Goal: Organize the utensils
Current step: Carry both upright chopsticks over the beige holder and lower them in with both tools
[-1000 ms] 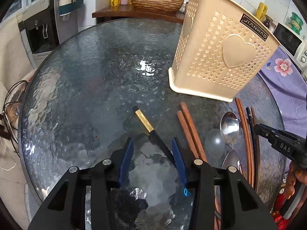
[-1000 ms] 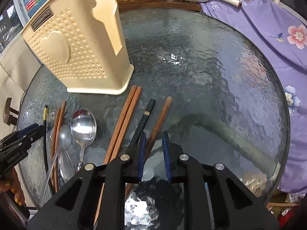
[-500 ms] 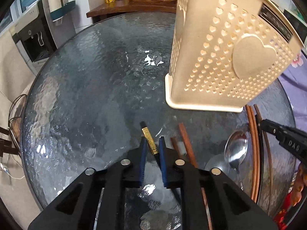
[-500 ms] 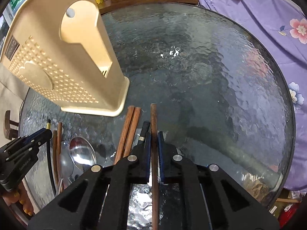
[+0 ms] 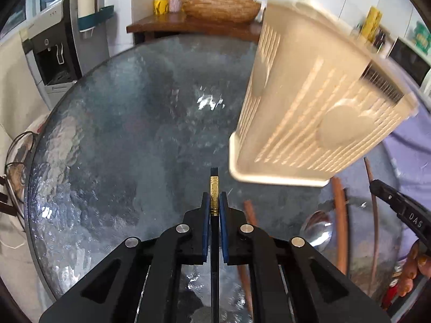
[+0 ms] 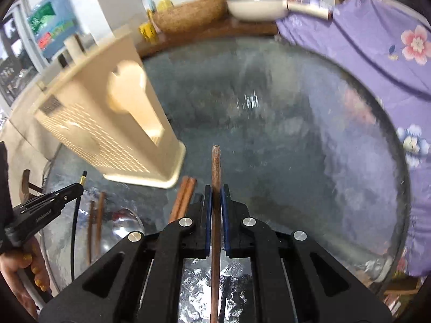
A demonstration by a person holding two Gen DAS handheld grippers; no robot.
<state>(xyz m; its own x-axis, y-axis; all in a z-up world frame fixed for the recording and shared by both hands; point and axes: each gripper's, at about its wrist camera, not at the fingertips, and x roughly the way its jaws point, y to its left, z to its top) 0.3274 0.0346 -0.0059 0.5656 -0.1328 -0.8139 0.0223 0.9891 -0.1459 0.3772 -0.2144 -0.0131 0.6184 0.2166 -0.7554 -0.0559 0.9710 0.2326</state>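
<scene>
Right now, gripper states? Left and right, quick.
Left gripper: closed on the black chopstick with the gold band.
Right gripper: closed on a brown wooden chopstick.

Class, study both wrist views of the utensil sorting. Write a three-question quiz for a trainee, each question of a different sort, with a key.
1. True or false: the left gripper is shut on a black chopstick with a gold band.
2. What does the right gripper hold? A) spoon B) brown chopstick C) nothing
3. Fill in: the cream holder stands on the glass ____.

Key: 1 true; 2 B; 3 table.
</scene>
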